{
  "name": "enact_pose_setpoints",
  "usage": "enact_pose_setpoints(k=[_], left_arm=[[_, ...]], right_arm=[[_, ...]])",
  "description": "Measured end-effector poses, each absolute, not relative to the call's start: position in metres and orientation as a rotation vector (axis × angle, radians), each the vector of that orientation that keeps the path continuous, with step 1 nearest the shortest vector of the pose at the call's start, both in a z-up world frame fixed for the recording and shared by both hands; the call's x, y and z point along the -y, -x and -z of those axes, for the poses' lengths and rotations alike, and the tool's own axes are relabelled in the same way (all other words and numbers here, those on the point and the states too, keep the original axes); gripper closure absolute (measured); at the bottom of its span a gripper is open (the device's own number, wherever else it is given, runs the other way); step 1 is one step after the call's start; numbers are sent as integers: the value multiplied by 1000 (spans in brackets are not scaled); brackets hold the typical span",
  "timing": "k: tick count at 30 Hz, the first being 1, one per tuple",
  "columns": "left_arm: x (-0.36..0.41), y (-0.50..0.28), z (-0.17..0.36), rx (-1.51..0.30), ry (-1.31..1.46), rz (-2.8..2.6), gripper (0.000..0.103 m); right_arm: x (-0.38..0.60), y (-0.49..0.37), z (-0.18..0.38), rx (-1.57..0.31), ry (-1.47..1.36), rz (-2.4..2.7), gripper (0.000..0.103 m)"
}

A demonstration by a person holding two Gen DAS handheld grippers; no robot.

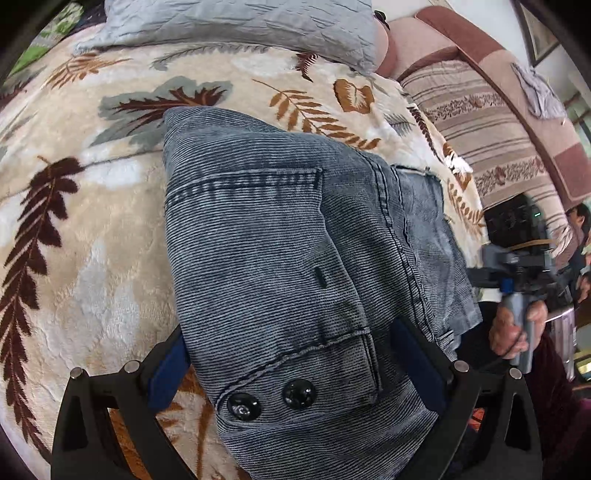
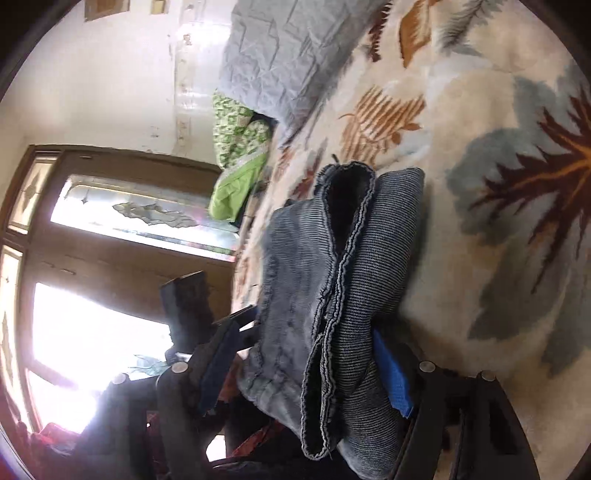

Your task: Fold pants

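Between your left gripper (image 1: 291,373) jaws sits the waistband end of the folded grey-blue corduroy pants (image 1: 280,236), long axis running far across the leaf-patterned plush blanket (image 1: 74,221); your right gripper (image 2: 306,365) pinches the hem bundle alongside.

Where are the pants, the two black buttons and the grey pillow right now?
pants (image 1: 266,236): left wrist view, on the corduroy panel below the pocket seam.
black buttons (image 1: 299,394): left wrist view, on the right-hand button.
grey pillow (image 1: 236,26): left wrist view, on its crinkled top.
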State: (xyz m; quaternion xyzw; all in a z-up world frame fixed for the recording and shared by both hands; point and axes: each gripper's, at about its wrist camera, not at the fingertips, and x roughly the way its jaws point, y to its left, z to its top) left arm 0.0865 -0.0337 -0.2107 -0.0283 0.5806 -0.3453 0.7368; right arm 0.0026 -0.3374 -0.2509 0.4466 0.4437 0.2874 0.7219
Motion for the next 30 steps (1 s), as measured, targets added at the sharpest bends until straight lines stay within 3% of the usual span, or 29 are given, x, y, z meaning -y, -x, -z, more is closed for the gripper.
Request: enact_pose_setpoints(k=[9, 14, 19, 22, 24, 27, 30], left_arm=[[40, -93, 211, -1289, 109, 749, 2], [40, -93, 216, -1271, 126, 702, 1], [43, -91, 216, -1238, 140, 664, 0], [37, -87, 210, -1219, 160, 626, 22], [30, -86, 204, -1209, 182, 628, 44], [26, -84, 197, -1200, 192, 632, 54], [30, -77, 186, -1170, 157, 626, 59]], right_arm=[[312, -5, 252, -1036, -870, -651, 28], [321, -10, 263, -1023, -957, -628, 28], [305, -6, 249, -1008, -820, -605, 27], [293, -7, 240, -990, -779, -600, 30], [290, -7, 234, -971, -757, -590, 35], [284, -3, 222, -925, -718, -578, 40], [278, 0, 209, -887, -655, -569, 43]])
